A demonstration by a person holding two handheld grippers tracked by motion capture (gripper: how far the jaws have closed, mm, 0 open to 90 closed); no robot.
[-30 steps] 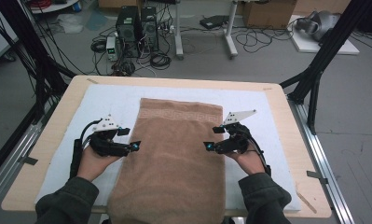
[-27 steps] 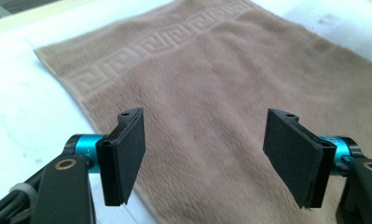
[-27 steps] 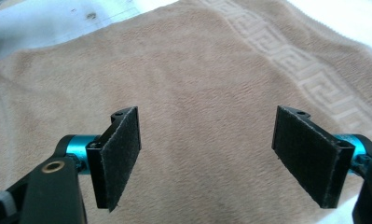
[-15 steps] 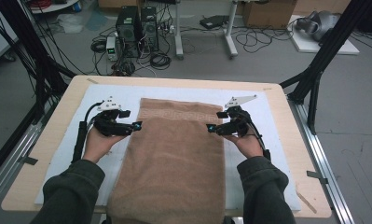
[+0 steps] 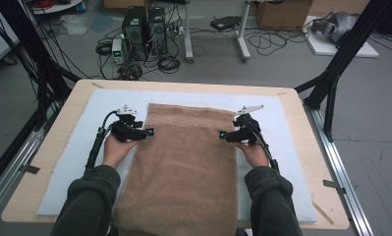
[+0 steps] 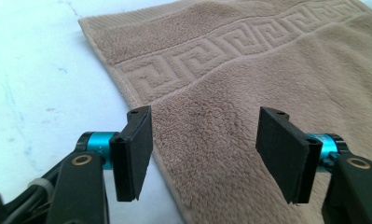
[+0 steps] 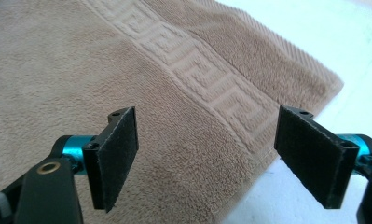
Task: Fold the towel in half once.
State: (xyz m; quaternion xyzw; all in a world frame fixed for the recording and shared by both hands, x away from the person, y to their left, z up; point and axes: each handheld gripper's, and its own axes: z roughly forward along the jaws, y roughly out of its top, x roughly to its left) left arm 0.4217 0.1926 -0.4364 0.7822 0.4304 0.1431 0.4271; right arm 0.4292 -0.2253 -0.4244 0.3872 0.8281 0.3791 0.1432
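Left claw (image 5: 149, 132) released, jaws just been closing, straddling the brown towel (image 5: 188, 162)'s 9 o'clock edge. Towel flat mid-bench (image 5: 51, 147) on a white mat (image 5: 100, 101). Right claw (image 5: 223, 135) released, over its 3 o'clock edge.

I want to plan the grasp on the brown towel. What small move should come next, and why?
Probably lower both over the edges, then close. The left hand-held gripper and the right hand-held gripper stand open astride the side edges of the brown terry towel with a key-pattern border, not yet pinching it.
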